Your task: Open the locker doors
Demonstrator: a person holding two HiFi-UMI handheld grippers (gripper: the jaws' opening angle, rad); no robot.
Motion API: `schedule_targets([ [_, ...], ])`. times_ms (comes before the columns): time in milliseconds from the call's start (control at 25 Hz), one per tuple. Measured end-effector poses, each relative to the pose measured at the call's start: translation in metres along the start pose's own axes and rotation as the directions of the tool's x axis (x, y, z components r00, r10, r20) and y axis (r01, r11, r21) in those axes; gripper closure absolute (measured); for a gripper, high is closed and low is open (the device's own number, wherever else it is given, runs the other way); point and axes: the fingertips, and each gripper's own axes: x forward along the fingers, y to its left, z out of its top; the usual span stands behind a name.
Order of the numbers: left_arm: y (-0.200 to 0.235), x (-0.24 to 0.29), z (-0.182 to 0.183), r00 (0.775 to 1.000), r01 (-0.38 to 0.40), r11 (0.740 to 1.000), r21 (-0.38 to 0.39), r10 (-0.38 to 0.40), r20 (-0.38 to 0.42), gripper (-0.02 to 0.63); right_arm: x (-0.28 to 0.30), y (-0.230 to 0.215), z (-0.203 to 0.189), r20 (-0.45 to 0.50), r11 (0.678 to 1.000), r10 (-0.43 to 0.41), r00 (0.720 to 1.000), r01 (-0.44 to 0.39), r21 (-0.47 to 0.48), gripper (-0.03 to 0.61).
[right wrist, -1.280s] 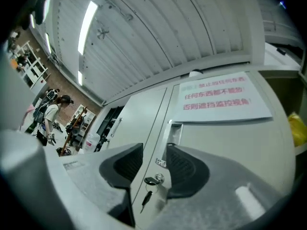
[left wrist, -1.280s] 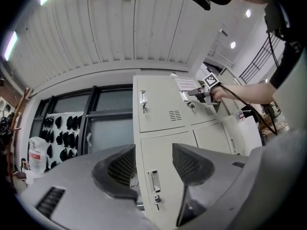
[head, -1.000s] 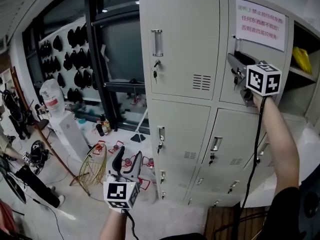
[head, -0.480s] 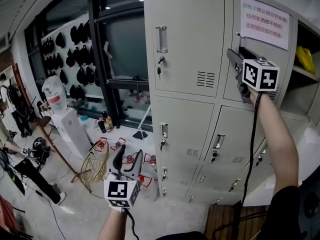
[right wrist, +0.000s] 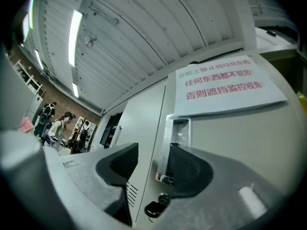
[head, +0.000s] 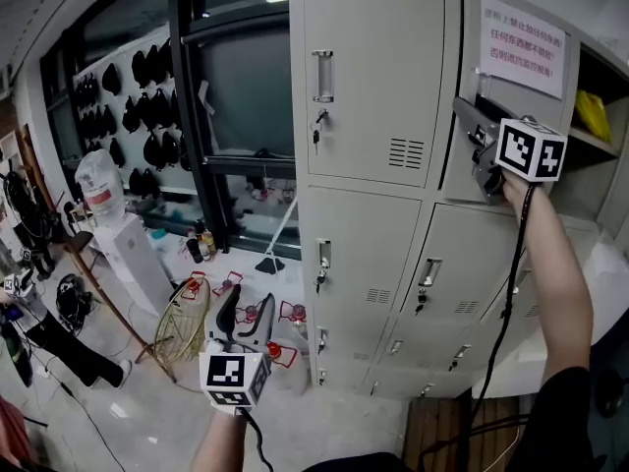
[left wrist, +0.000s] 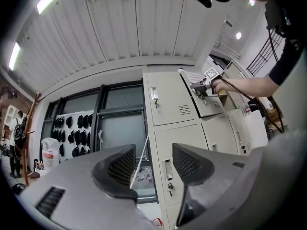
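**Fig.** L gripper is hanging low w/ jaws apart on nothing, well apart from the locker bank. Upper-L door is sitting shut, key in lock. R gripper is pointing at the upper-R door, which is looking slightly ajar. Its jaws have just been opening and are standing wide, clamping nothing.

Risk (est.): w/ no grip, the door is probably free to swing back. If the jaws close off-centre, they are likely pinching the door edge, not the handle, and slipping off.

Handle and door's L edge are lying between the jaws, w/ the handle just beside the R jaw and the key hanging below
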Motion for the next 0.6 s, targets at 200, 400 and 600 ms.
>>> schedule_targets([
  [200, -0.027, 0.018, -0.006, 0.995, 0.1, 0.995, -0.025, -0.1, 0.009, 0.376, -0.041, 0.02, 0.018, 0.021, 0.998, 0.054, 0.998, -0.053, -0.044, 0.382],
  [400, -0.066, 0.035, -0.01, 0.973, 0.228, 0.972, -0.053, -0.227, 0.029, 0.376, -0.091, 0.031, 0.034, 0.01, 0.997, 0.053, 0.999, -0.052, -0.05, 0.382],
  [600, -0.103, 0.044, -0.004, 0.937, 0.348, 0.935, -0.068, -0.344, 0.061, 0.376, -0.145, 0.025, 0.047, -0.007, 0.991, -0.06, 0.998, 0.059, -0.119, 0.382],
])
